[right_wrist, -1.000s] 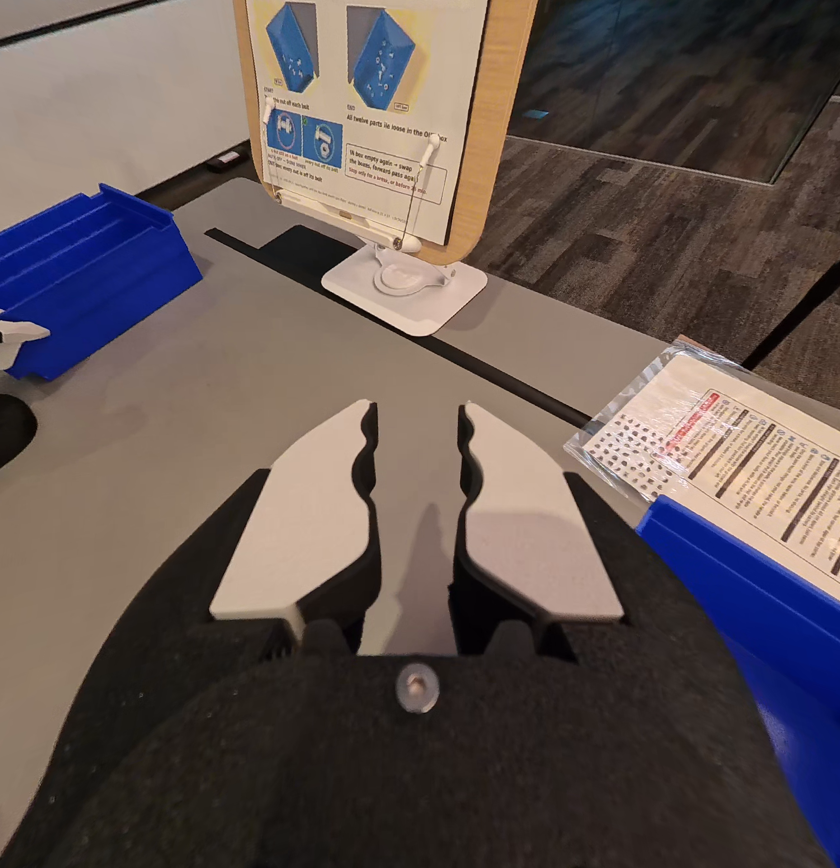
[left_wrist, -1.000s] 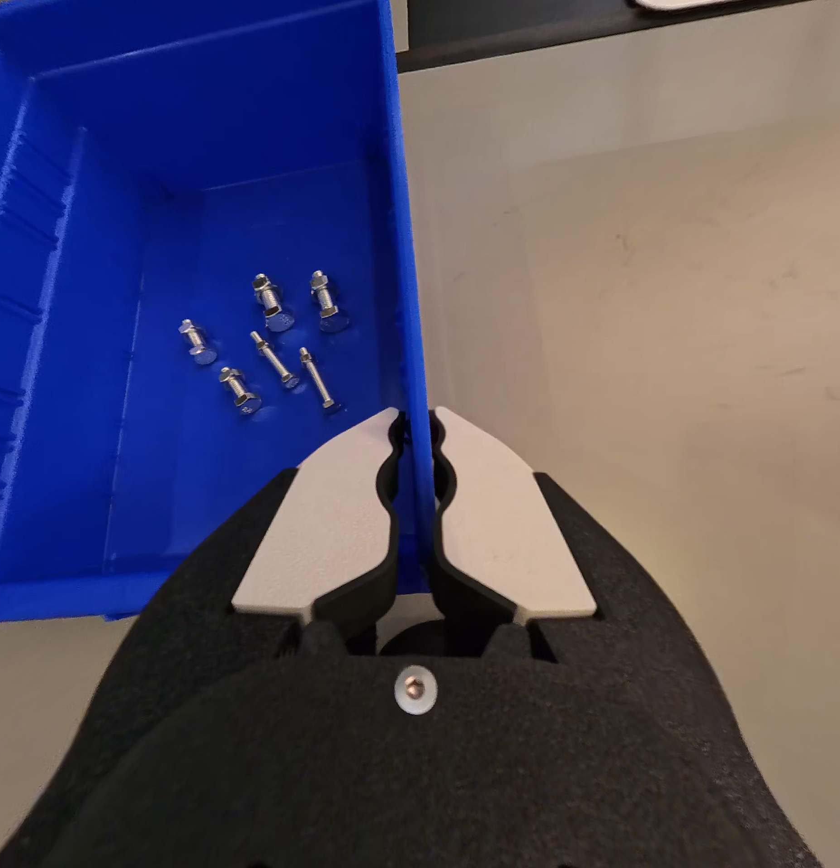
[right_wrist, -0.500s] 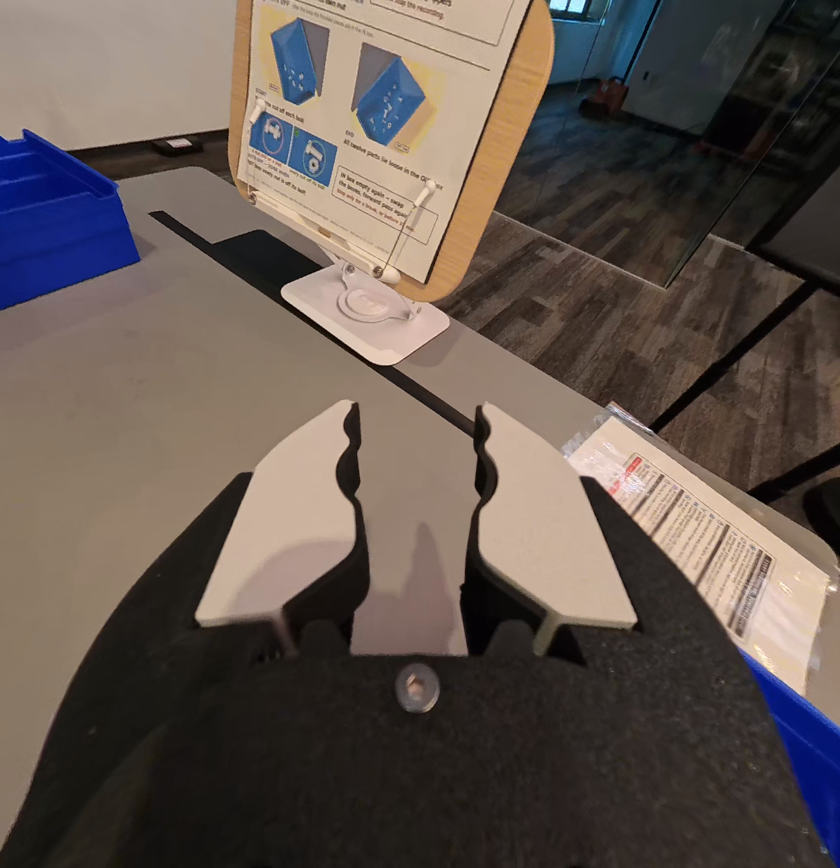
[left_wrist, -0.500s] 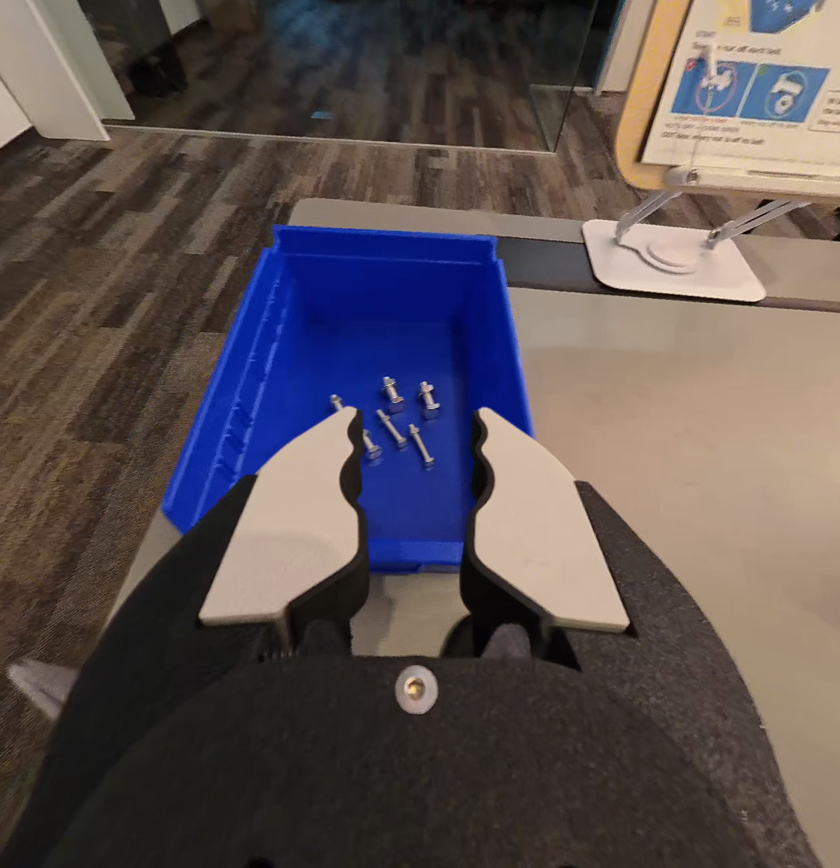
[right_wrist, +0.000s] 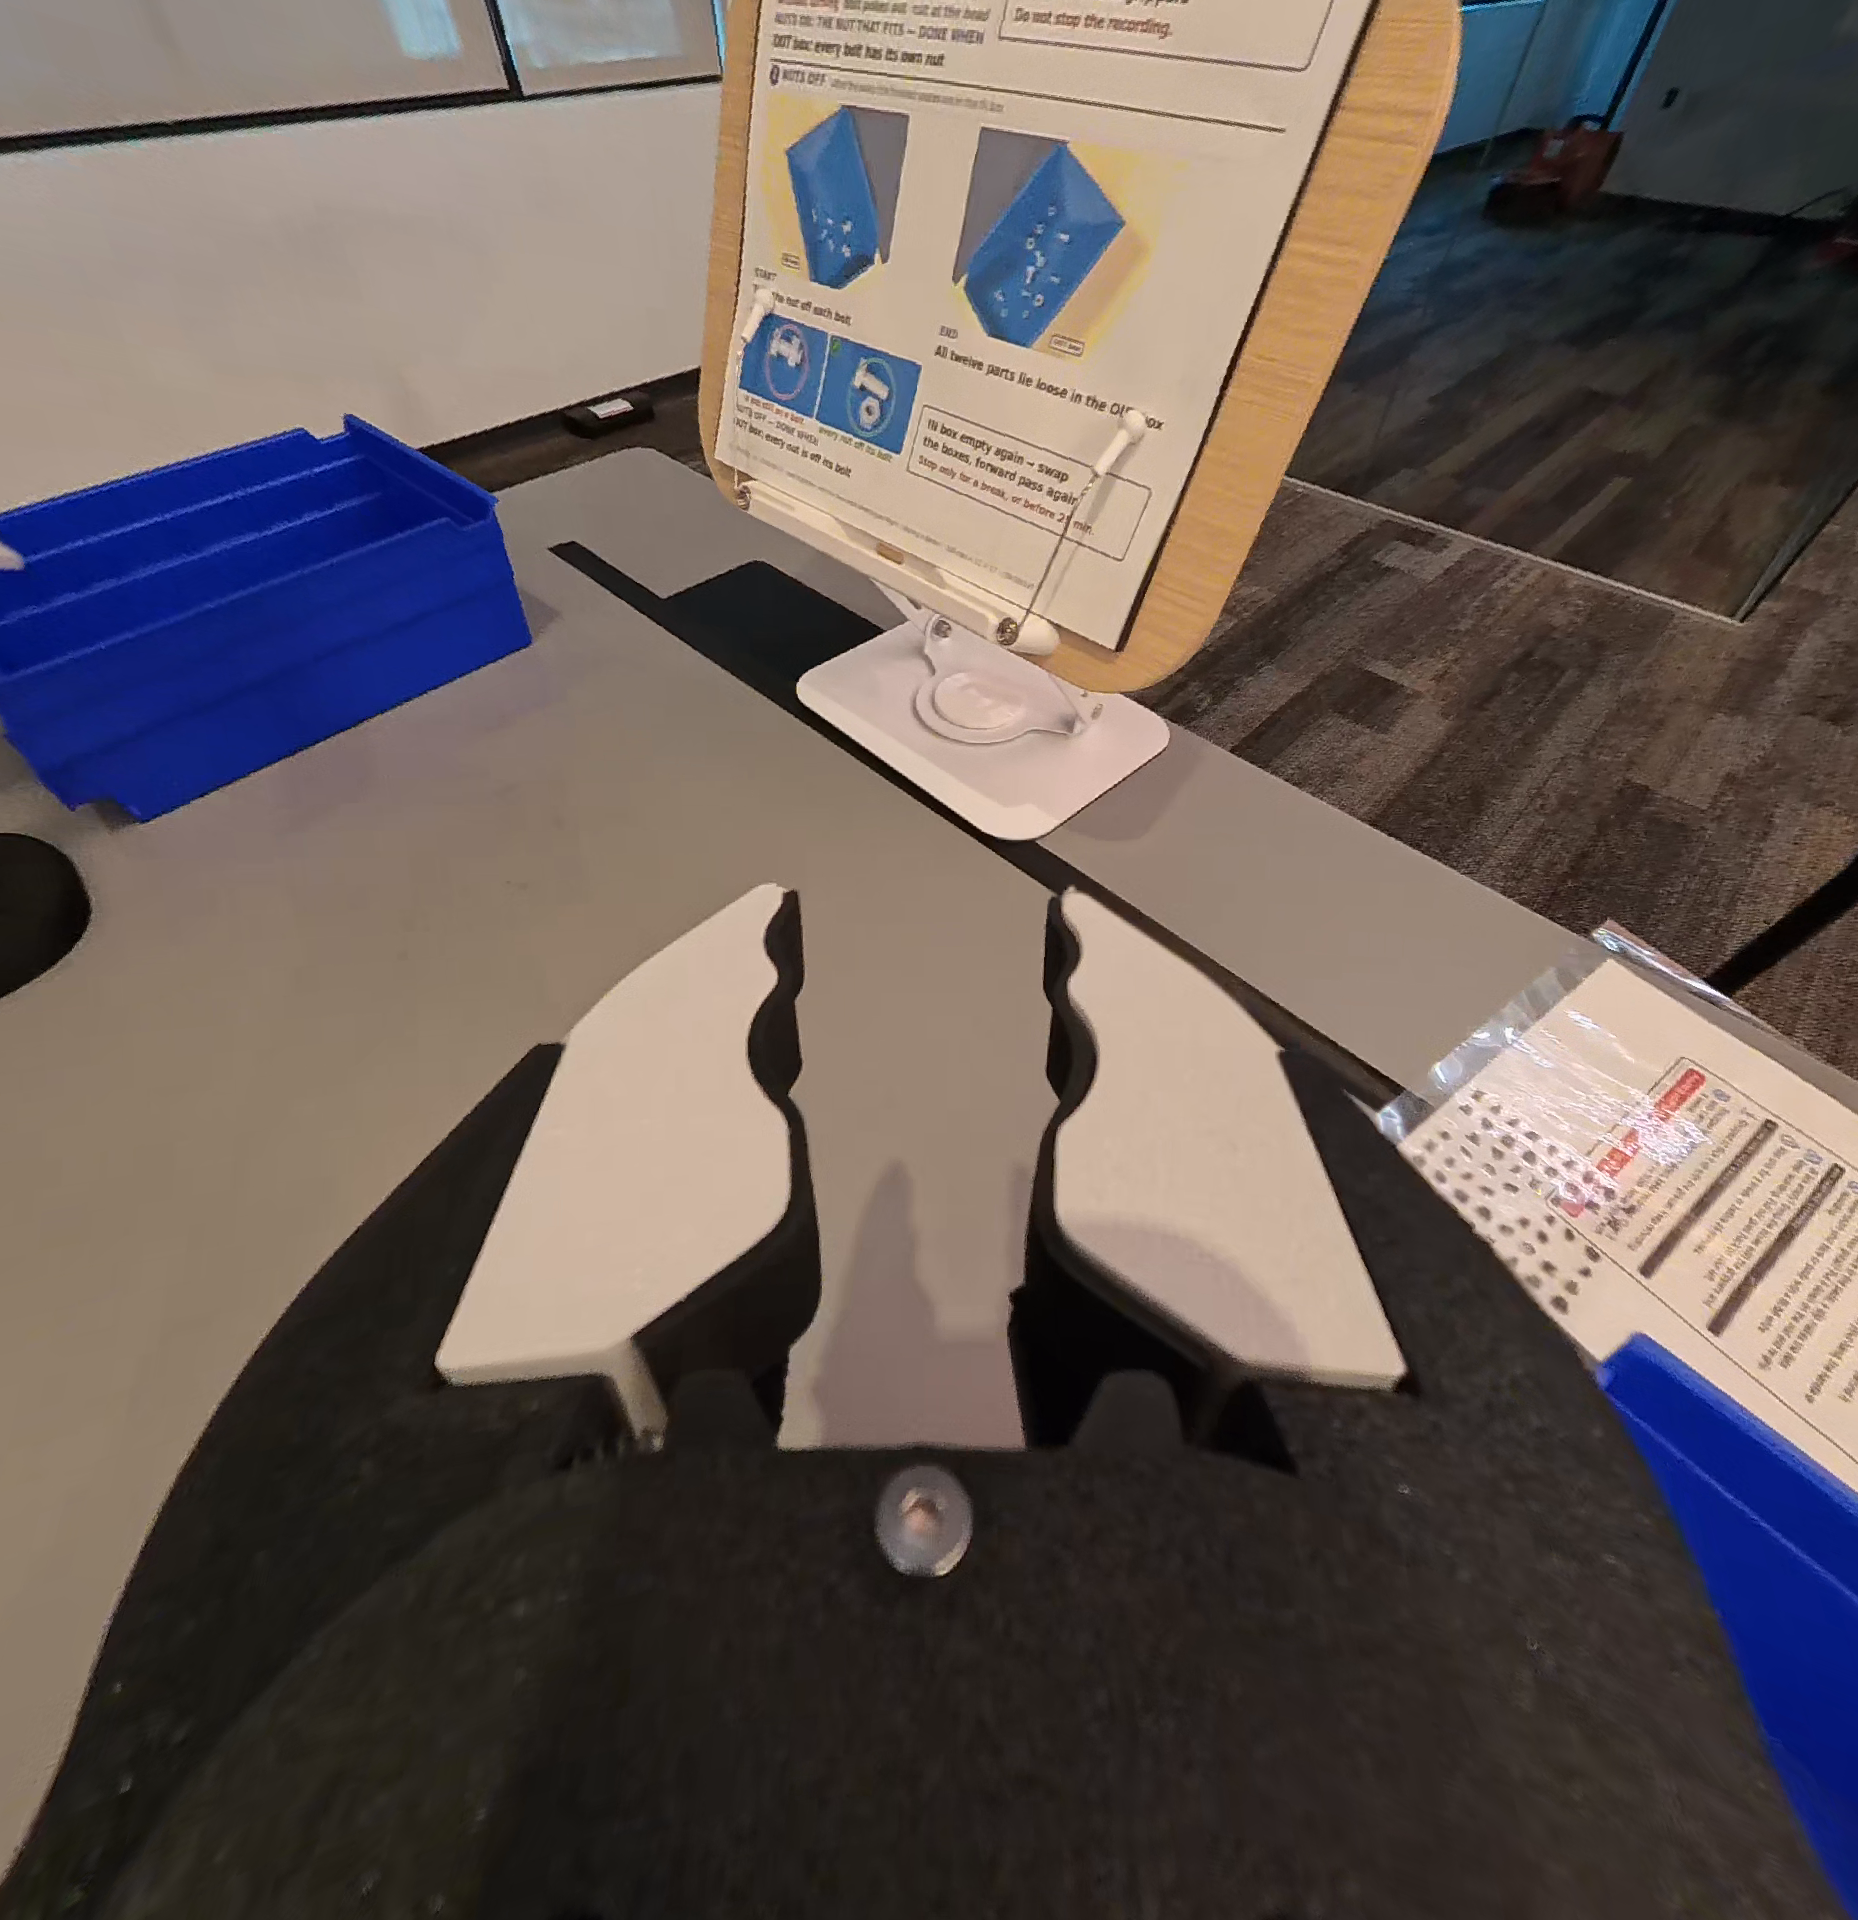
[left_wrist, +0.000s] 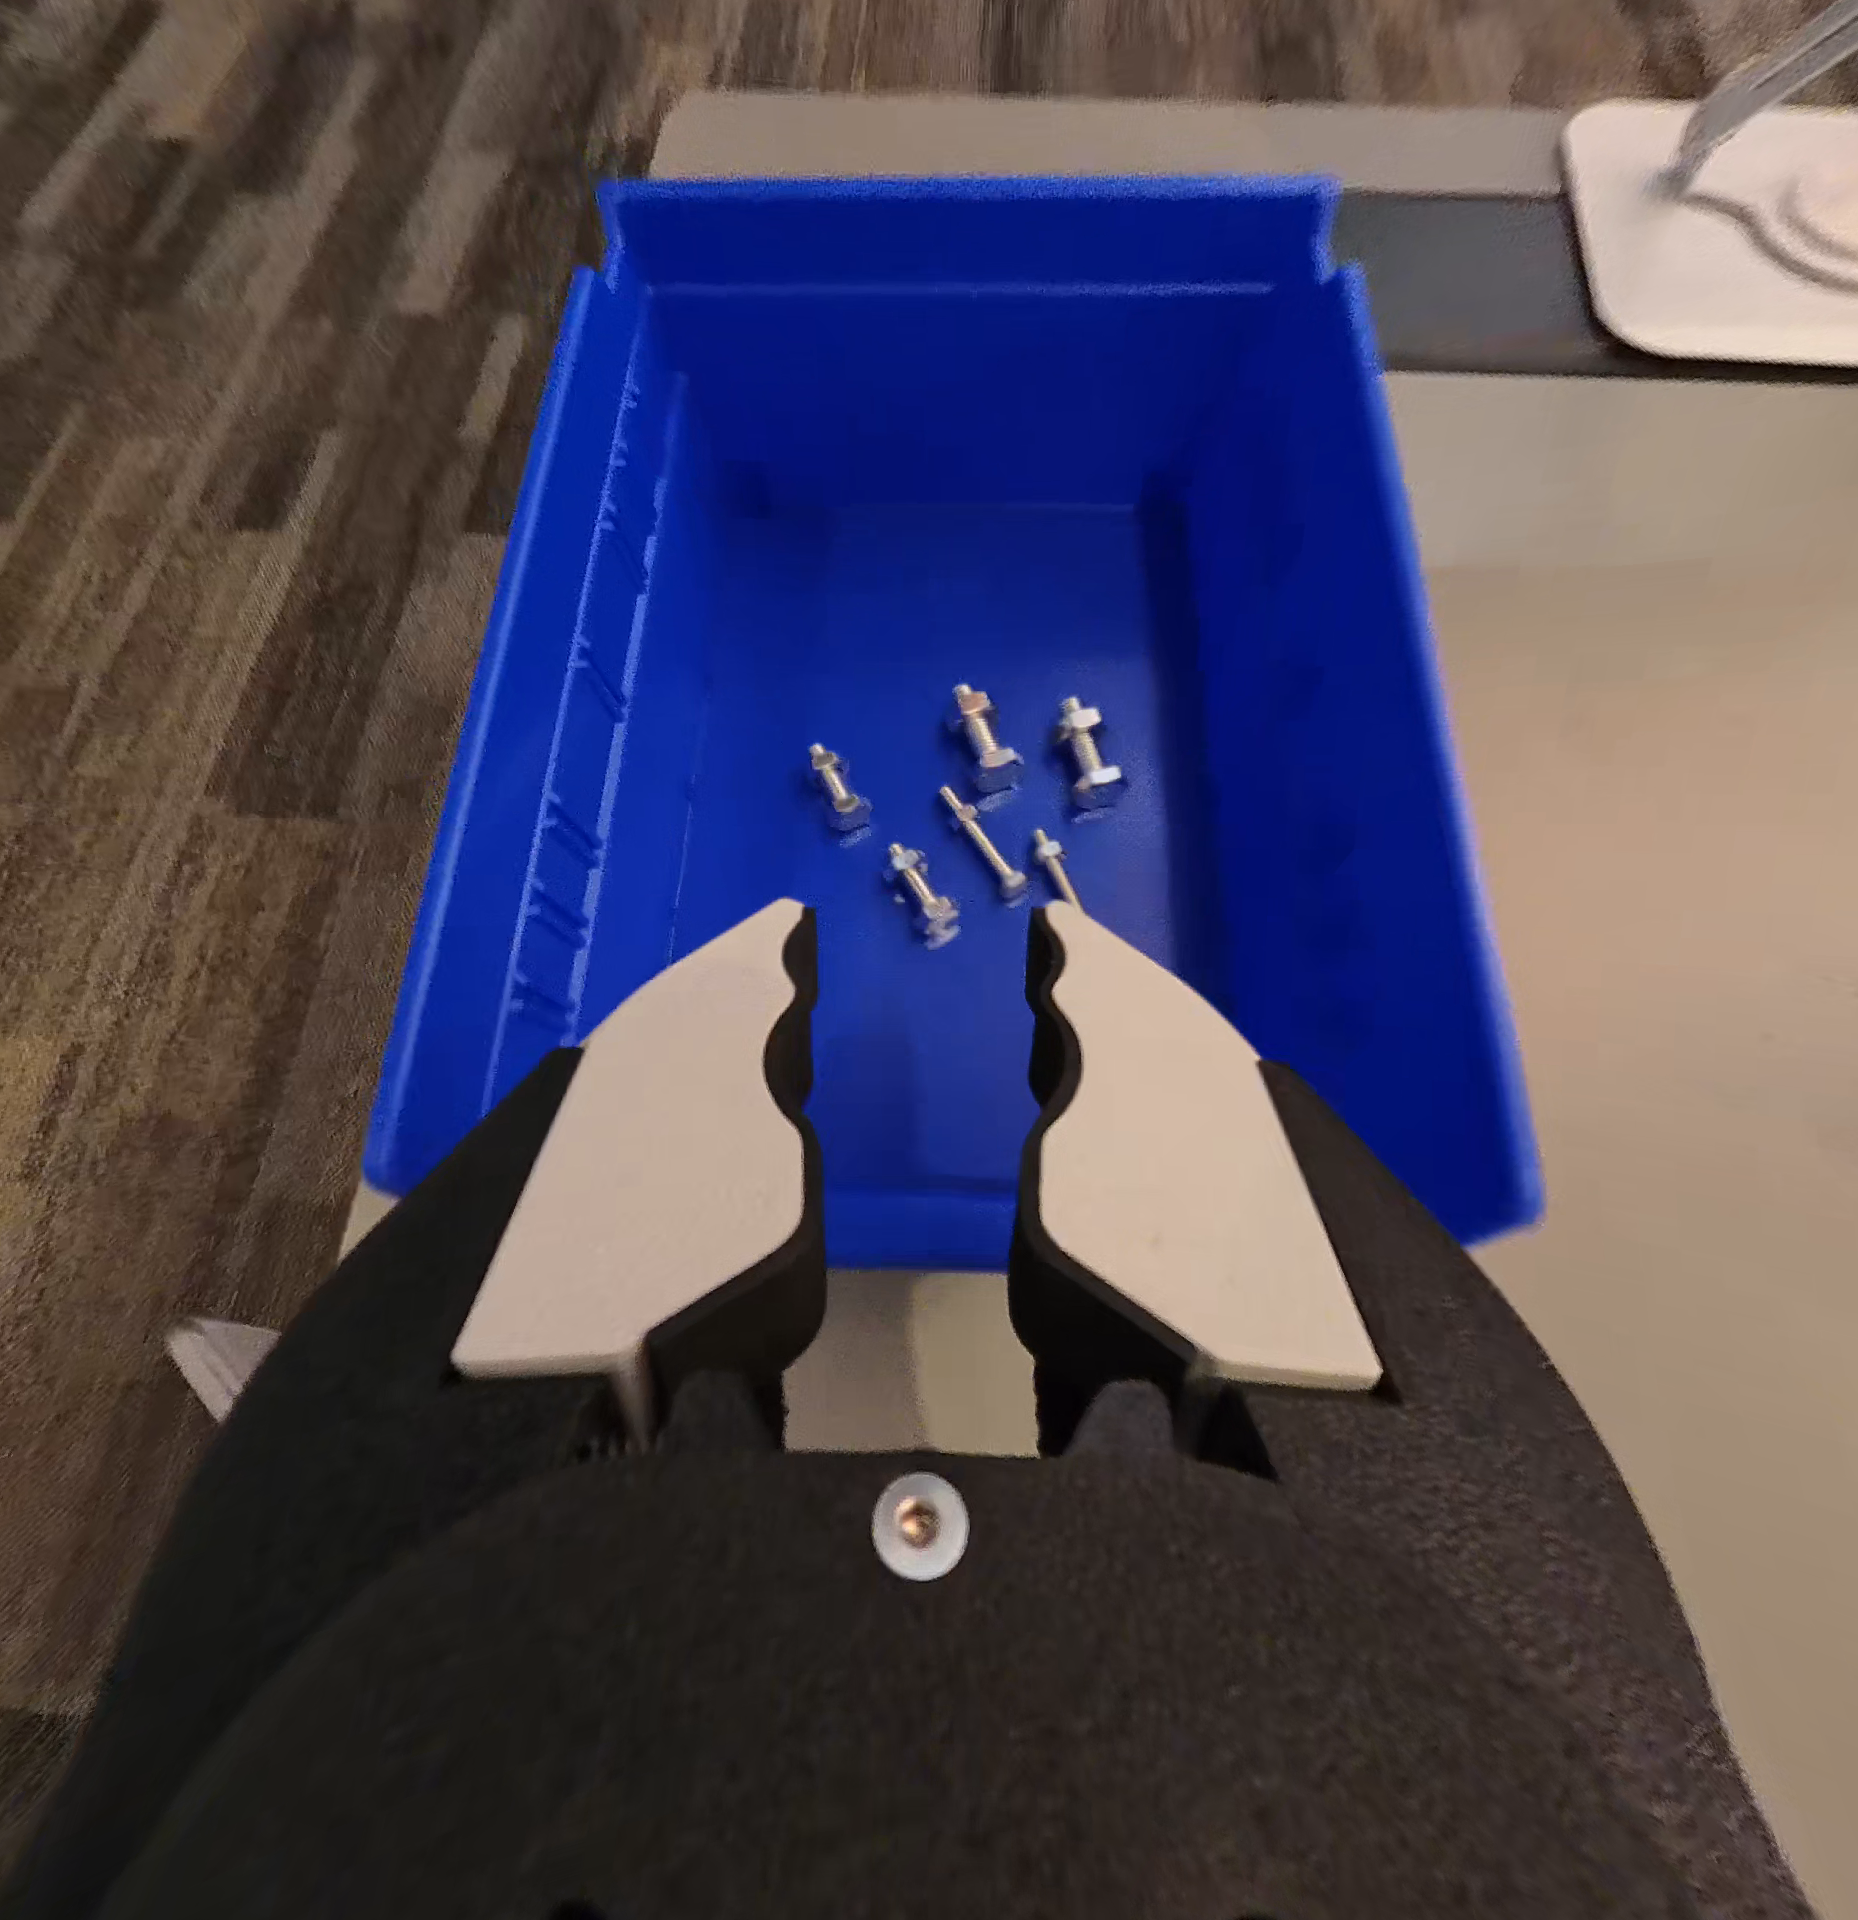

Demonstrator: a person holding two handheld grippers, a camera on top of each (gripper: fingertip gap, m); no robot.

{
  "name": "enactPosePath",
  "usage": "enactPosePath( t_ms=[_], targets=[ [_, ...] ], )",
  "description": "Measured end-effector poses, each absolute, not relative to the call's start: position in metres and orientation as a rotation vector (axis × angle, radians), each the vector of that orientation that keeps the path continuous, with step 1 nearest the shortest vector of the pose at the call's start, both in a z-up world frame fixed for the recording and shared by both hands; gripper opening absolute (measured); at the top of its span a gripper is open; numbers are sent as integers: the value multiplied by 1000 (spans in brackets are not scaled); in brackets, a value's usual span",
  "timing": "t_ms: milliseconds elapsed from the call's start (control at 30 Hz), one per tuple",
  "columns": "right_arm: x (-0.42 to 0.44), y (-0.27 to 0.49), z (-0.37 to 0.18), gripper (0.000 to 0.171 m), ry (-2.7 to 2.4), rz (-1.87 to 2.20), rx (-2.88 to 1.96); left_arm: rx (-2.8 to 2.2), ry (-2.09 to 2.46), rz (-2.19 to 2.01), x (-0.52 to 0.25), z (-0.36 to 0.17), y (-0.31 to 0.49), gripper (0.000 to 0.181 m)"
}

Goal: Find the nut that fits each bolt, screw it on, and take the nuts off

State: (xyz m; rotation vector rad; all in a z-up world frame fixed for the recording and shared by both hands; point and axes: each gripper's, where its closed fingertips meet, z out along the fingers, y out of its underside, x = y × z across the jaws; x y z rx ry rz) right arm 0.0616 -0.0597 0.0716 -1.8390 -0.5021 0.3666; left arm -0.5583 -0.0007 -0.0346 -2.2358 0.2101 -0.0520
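Blue plastic fills the left wrist view: the blue bin [left_wrist: 1008, 436] sits directly ahead of the left gripper [left_wrist: 920, 914], its near wall under the fingers. A second ago this gripper was clamped on the bin's right wall; it has since let go and swung round to face the bin squarely, so the bin looks placed and the picking can probably begin. Its jaws now stand moderately apart, holding nothing and touching nothing. Just beyond its fingertips, on the bin floor, lie six bolts [left_wrist: 982, 743], each apparently with a nut [left_wrist: 969, 703] already threaded on; the right fingertip hides the nearest bolt's end. That suggests the nuts-off stage is due.

Further right, the right gripper [right_wrist: 920, 909] hovers over bare grey table [right_wrist: 437, 1039], jaws likewise parted about as wide as a second ago and empty. Ahead of it stands an instruction board [right_wrist: 1060, 312] on a white base, with a second blue bin [right_wrist: 1787, 1558] close by its right finger, under a bagged sheet [right_wrist: 1683, 1174].
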Motion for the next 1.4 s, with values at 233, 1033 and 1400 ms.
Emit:
enactPosePath(
  t_ms=[233, 1033, 1400],
  targets=[
    [54, -60, 62, 44, -565, 303, -1880, -2460, 187, -118, -558, -70, 52, 35],
    [53, -57, 41, 46, -669, 242, -1965, -2852, -103, 21, -579, -147, 92, 17],
    [49, -53, 29, 45, -705, 216, -1998, -2624, -20, -83, -577, -114, 98, 15]
  ],
)
